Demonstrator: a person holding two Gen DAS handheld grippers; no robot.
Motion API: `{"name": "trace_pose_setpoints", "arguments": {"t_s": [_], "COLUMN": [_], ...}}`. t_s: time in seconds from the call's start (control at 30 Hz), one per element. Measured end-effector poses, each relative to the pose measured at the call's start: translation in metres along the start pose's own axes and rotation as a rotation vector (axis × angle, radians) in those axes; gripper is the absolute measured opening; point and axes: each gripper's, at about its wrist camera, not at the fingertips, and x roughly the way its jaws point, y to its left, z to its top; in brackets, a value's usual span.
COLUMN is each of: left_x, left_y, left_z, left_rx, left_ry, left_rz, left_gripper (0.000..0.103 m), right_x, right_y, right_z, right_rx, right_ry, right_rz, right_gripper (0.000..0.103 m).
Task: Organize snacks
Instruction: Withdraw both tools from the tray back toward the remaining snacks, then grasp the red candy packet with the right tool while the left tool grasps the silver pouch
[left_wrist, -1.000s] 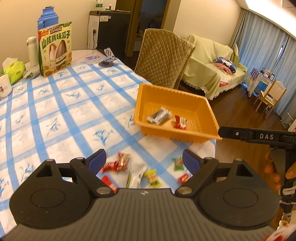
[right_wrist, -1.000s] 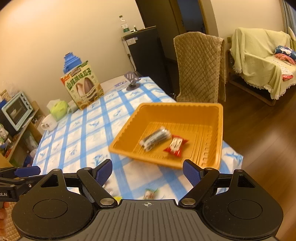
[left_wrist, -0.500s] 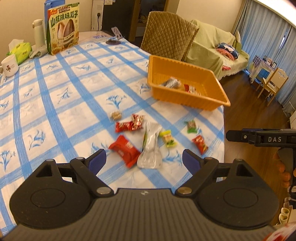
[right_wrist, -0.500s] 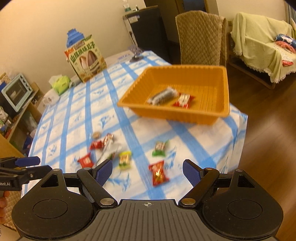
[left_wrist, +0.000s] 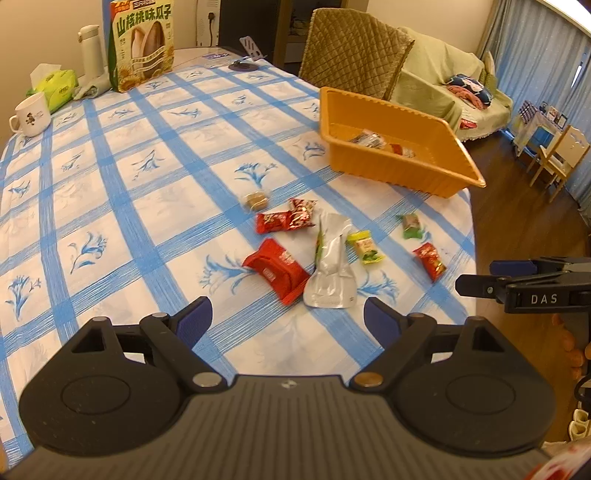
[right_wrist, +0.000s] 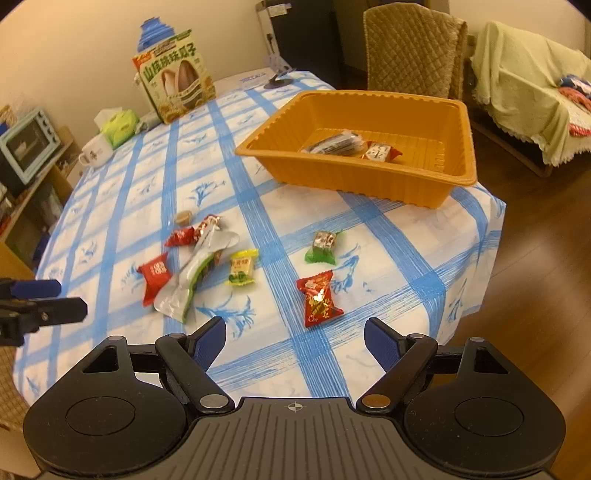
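Observation:
An orange basket (left_wrist: 399, 173) (right_wrist: 454, 173) stands near the table's right edge and holds a dark packet (right_wrist: 334, 142) and a red-white candy (right_wrist: 380, 152). Several wrapped snacks lie loose on the cloth: a red packet (left_wrist: 277, 269) (right_wrist: 155, 275), a silver pouch (left_wrist: 330, 266) (right_wrist: 199, 266), a yellow candy (left_wrist: 365, 246) (right_wrist: 242, 271), a green candy (left_wrist: 410, 225) (right_wrist: 322, 245), a red candy (left_wrist: 429, 261) (right_wrist: 318, 298). My left gripper (left_wrist: 288, 317) is open and empty above the near edge. My right gripper (right_wrist: 294, 334) is open and empty, just short of the red candy.
A seed box (left_wrist: 142, 44) (right_wrist: 175, 83), a white flask (left_wrist: 91, 50), a green tissue pack (left_wrist: 55, 86) and a mug (left_wrist: 31, 114) stand at the table's far end. A quilted chair (left_wrist: 354, 55) is behind the basket. A toaster oven (right_wrist: 26, 149) sits left.
Both grippers have drawn back from the basket toward the table's near edge and lowered. The loose snacks now lie in front of them. Both stay open.

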Motion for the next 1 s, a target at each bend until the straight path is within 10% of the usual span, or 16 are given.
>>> {"name": "trace_pose_setpoints", "arguments": {"t_s": [1.0], "left_x": [0.025], "left_y": [-0.007], "left_z": [-0.001], "left_rx": [-0.022], "left_ry": [0.027], "left_rz": [0.047], "left_gripper": [0.084], "right_x": [0.067], "right_y": [-0.004], "right_z": [0.011], "right_rx": [-0.194], "right_ry": [0.033], "right_rz": [-0.050], "right_gripper": [0.035]}}
